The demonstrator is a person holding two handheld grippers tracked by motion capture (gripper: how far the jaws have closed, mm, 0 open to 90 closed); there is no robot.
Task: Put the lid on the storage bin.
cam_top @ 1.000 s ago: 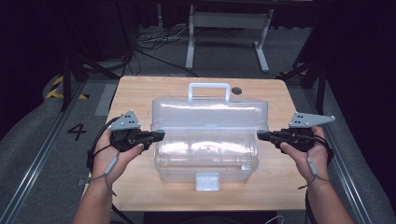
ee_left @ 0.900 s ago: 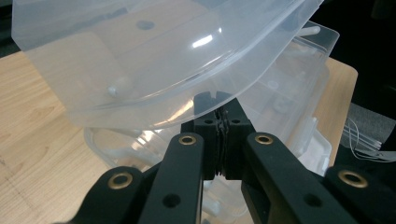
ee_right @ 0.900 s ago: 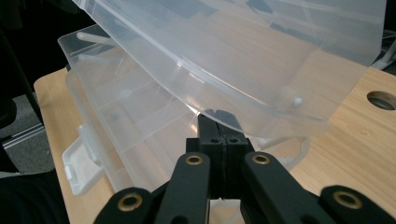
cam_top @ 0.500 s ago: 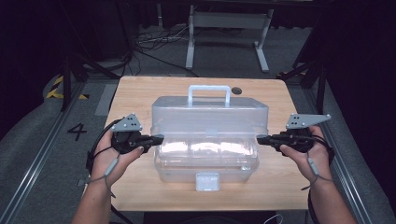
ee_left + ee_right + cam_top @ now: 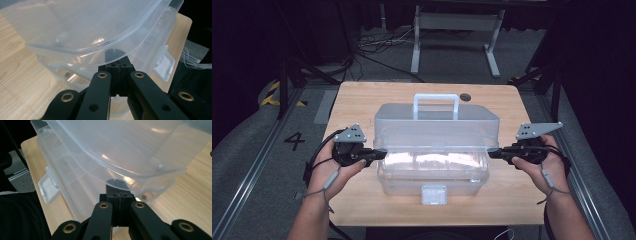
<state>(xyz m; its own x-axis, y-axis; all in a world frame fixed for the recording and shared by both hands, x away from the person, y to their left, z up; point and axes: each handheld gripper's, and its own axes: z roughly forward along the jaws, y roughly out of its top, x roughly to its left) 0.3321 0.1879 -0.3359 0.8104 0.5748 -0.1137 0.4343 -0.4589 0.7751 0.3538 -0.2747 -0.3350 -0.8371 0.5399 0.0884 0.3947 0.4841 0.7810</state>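
Both pairs of jaws were closed tight, and we held nothing between them. Our left gripper (image 5: 379, 153) had its tip tucked under the raised lid (image 5: 436, 125) at one end of the clear plastic box (image 5: 432, 176), our right gripper (image 5: 493, 153) at the other end. That box sat mid-way on the wooden table (image 5: 362, 100), its lid tilted up.

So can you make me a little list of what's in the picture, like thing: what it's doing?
box: clear plastic box with a white latch, on the wooden table
lid: lid raised at the front, white handle on top
left gripper: left gripper shut, tips tucked under the lid's left edge
right gripper: right gripper shut, tips under the lid's right edge
inside the box: too blurry to tell
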